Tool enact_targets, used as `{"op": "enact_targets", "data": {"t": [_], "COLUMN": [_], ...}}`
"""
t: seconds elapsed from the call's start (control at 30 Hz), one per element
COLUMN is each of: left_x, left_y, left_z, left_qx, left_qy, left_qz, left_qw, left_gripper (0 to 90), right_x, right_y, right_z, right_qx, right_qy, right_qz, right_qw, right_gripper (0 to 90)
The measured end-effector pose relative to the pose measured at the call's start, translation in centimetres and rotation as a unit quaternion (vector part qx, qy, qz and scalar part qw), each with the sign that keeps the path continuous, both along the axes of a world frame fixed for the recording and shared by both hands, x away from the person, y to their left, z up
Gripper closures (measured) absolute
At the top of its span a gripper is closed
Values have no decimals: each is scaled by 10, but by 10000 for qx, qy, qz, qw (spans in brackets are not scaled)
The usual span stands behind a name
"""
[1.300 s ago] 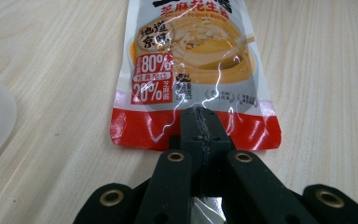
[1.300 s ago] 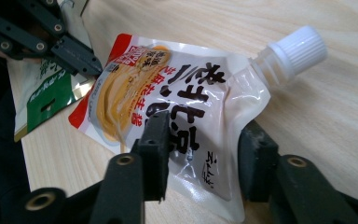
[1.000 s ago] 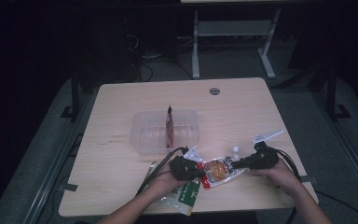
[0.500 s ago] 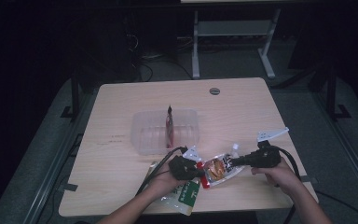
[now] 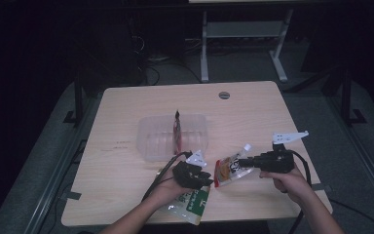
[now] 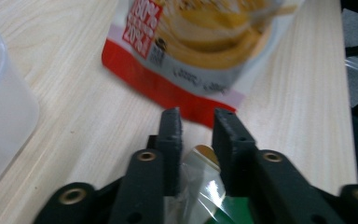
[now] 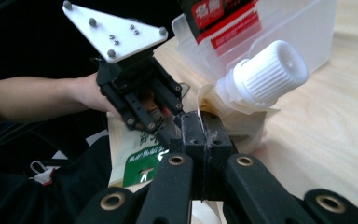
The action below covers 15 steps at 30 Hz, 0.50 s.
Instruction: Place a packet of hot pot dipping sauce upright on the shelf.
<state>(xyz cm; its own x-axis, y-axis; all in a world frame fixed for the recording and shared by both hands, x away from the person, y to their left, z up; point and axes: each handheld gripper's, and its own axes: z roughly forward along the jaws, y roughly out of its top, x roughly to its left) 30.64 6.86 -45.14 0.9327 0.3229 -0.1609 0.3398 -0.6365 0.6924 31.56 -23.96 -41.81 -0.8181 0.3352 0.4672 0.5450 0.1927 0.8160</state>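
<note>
Clenching the red-and-white spouted food pouch (image 5: 230, 170) by its edge, the right gripper (image 5: 245, 163) lifts it off the counter (image 5: 253, 112); its jaws pinch tight. The left gripper (image 5: 205, 178) jaws have just been opening, released, with the green-and-clear plastic packet (image 6: 205, 186) lying loose between them.

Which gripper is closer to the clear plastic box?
Left. The left gripper sits just below the clear plastic box, near its front edge. The right gripper is farther off to the box's right, shut on the spouted pouch.
</note>
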Motion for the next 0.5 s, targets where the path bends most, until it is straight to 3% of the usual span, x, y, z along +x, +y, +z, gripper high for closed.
{"op": "enact_targets", "data": {"t": [0.17,0.5], "left_x": [-3,-11], "left_y": [11,48], "left_z": [6,20], "left_qx": [-71,-121], "left_qy": [136,178], "left_qz": [-46,-23], "left_qw": [9999,9998], "left_gripper": [581,456], "right_x": [1,9], "right_y": [-1,2], "right_z": [7,22], "right_qx": [105,189], "right_qy": [-134,-351], "right_qz": [-145,-274], "right_qw": [9998,9988], "right_gripper": [899,899]}}
